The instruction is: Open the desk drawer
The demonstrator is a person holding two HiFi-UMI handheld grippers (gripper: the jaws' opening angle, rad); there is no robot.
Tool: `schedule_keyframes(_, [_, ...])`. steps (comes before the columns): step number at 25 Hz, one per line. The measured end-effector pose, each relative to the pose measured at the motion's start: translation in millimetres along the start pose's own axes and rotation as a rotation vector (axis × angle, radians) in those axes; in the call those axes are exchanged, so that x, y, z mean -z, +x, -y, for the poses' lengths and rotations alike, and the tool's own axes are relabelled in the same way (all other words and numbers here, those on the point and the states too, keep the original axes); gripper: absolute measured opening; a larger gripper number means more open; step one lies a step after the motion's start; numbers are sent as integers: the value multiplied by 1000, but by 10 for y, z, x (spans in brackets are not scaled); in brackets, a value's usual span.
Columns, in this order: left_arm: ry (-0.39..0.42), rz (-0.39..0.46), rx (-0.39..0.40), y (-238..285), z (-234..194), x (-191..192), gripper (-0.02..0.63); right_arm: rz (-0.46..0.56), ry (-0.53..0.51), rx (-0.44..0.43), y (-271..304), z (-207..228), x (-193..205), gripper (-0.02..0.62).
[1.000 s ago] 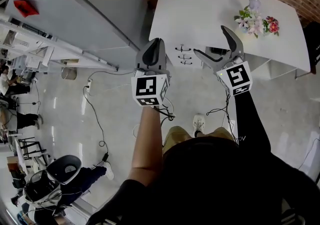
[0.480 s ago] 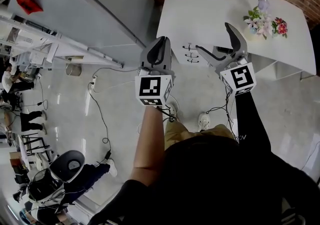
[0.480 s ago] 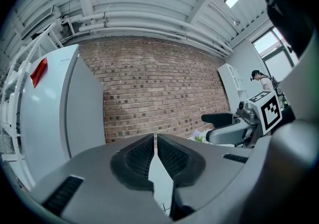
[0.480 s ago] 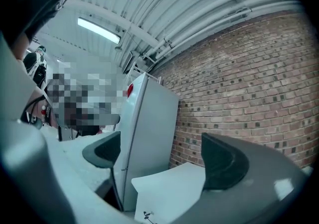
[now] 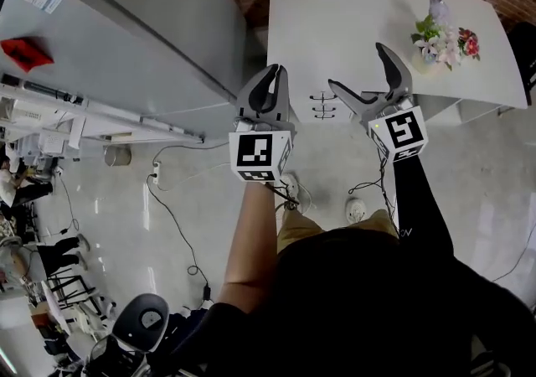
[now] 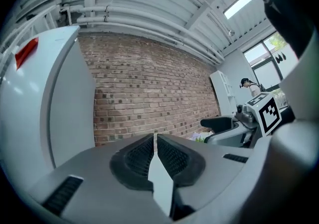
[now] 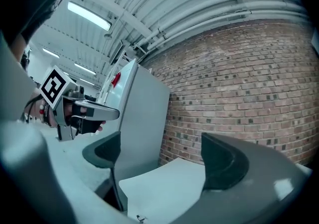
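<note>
The white desk (image 5: pixel 352 15) stands against a brick wall, and its drawer front with three small dark handles (image 5: pixel 322 106) faces me. My left gripper (image 5: pixel 270 82) is shut with nothing in it and hovers left of the handles, above the floor. My right gripper (image 5: pixel 358 67) is open and empty, just right of the handles at the desk's front edge. In the right gripper view the desk top (image 7: pixel 164 183) lies between the spread jaws of the right gripper (image 7: pixel 162 156), with the handles (image 7: pixel 141 219) at the bottom edge. In the left gripper view the left gripper (image 6: pixel 155 141) points at the brick wall.
A tall grey cabinet (image 5: pixel 126 32) stands left of the desk. A vase of flowers (image 5: pixel 440 38) sits on the desk's right end. Cables (image 5: pixel 167 191) and a power strip lie on the glossy floor. My feet (image 5: pixel 356 209) are below the grippers.
The whole view has shifted: the desk and its handles sit a little lower and nearer, and the floor clutter has slid down. Both grippers keep their pose and state.
</note>
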State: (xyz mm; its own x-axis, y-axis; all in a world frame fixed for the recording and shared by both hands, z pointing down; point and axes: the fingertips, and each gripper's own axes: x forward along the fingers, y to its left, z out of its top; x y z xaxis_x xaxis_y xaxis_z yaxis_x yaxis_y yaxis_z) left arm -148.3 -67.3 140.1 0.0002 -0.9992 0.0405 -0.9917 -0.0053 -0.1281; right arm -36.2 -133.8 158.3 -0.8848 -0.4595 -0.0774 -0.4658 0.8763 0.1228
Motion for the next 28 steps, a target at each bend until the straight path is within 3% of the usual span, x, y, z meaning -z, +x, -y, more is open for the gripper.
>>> schedule_keyframes(7, [9, 3, 174, 432, -399, 145, 11, -96, 26, 124, 400, -83, 276, 514])
schedule_keyframes(16, [-45, -24, 321, 691, -498, 629, 11, -229, 208, 154, 510, -404, 959, 511])
schedule_keyframes(21, [-72, -65, 396, 775, -293, 963, 11, -267, 417, 132, 392, -680, 1463, 508])
schedule_keyframes(28, [-60, -112, 427, 971, 16, 1392, 11, -201, 808, 156, 233, -681, 2151, 499])
